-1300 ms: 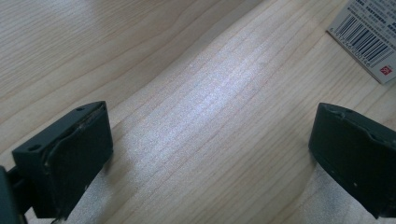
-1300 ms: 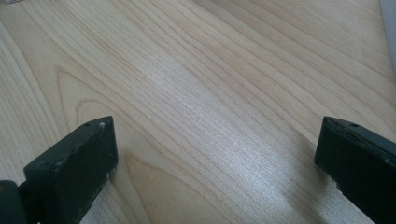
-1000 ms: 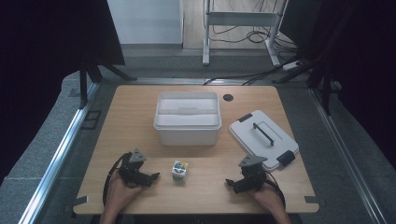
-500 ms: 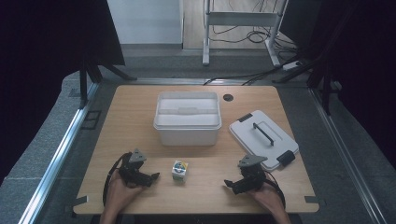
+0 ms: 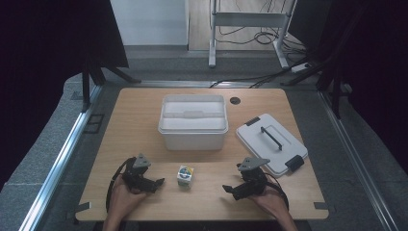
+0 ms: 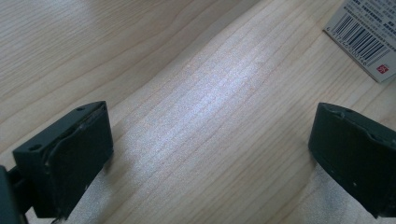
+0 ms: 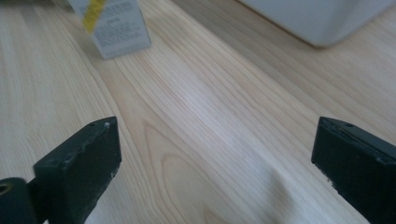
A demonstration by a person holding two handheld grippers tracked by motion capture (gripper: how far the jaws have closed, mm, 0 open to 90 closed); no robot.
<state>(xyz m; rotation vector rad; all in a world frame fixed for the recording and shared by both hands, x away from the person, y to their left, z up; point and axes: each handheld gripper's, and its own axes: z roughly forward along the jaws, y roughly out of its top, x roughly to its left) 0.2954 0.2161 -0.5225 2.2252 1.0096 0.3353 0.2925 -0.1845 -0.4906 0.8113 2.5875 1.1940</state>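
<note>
Both sets of jaws stand wide apart with nothing between them but bare wood. The left gripper (image 5: 153, 183) rests low at the near left of the desk (image 5: 134, 120), jaws pointing right toward the small carton (image 5: 185, 175); in the left gripper view (image 6: 210, 154) a corner of that carton (image 6: 369, 37), barcode showing, sits just beyond the far jaw, not touching it. The right gripper (image 5: 232, 189) mirrors it at the near right, jaws aimed left at the carton, which in the right gripper view (image 7: 212, 158) stands upright ahead and off to the left (image 7: 114, 25), well clear of the jaws, yellow stripe on its face. So the carton sits alone between the two grippers, near the front edge of the desk, apart from both. Behind it, at mid-desk, is the open white bin (image 5: 193, 121), its corner also showing at the top right of the right gripper view (image 7: 317, 18). The bin's lid (image 5: 272, 143), black handle up, lies flat to the right of the bin, just beyond the right gripper. A hand (image 5: 126, 199) holds the left gripper and another (image 5: 270, 202) the right, both coming in from the bottom edge.
</note>
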